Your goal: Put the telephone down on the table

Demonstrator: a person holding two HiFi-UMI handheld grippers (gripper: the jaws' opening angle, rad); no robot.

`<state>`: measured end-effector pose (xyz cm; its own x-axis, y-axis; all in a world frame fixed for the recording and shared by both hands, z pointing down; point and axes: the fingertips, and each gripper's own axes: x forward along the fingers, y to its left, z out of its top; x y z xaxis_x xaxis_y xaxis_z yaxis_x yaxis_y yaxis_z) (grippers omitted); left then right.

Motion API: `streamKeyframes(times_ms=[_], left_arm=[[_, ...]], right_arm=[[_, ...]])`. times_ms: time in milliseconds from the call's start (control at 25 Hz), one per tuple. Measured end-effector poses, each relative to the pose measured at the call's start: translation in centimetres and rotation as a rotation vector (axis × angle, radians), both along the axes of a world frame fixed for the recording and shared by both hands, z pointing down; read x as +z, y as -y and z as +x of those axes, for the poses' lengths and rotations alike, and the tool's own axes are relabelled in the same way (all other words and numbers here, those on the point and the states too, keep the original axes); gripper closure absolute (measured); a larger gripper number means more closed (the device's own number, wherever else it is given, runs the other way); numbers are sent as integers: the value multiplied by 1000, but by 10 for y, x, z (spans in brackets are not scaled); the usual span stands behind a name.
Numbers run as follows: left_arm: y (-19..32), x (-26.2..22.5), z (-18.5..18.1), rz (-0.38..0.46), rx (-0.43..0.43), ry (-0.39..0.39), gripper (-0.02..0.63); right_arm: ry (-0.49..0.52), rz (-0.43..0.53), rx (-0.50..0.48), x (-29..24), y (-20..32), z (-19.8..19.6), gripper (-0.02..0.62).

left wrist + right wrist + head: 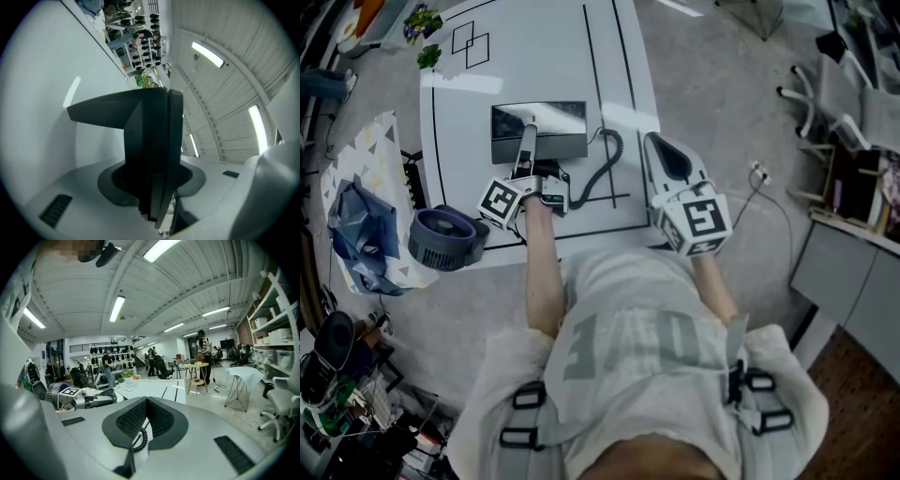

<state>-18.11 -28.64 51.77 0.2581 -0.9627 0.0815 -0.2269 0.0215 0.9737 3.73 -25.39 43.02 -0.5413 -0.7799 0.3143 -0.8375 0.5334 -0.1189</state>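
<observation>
My left gripper (528, 133) is shut on the black telephone handset (150, 140), which stands lengthwise between its jaws. The grip is rolled on its side and hovers over the dark telephone base (558, 131) in the middle of the white table (534, 66). A black coiled cord (607, 164) runs over the table to the right of the base. The handset fills the middle of the left gripper view and hides what lies beyond it. My right gripper (656, 142) is at the table's right edge, its jaws (146, 400) shut with nothing between them.
A dark blue round device (445, 237) sits at the table's front left corner. A blue bag (356, 234) lies on a stand to the left. Potted greenery (422, 23) marks the far left corner. Office chairs (834, 94) and a floor cable (759, 173) are on the right.
</observation>
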Motion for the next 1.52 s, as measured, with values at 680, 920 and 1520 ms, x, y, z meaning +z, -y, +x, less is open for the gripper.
streamKeyframes(times_ms=[680,920,1520], left_arm=[[-6,20,4,-80,45,142,440],[-5,19,4,-86,40,135,440],[-6,24,3,-109,29,76,431]], right_arm=[[-3,-1,10,4,-5,3,589],[0,-14,16,6,-7,2,589],[3,-5,10,6,-12,0,589]])
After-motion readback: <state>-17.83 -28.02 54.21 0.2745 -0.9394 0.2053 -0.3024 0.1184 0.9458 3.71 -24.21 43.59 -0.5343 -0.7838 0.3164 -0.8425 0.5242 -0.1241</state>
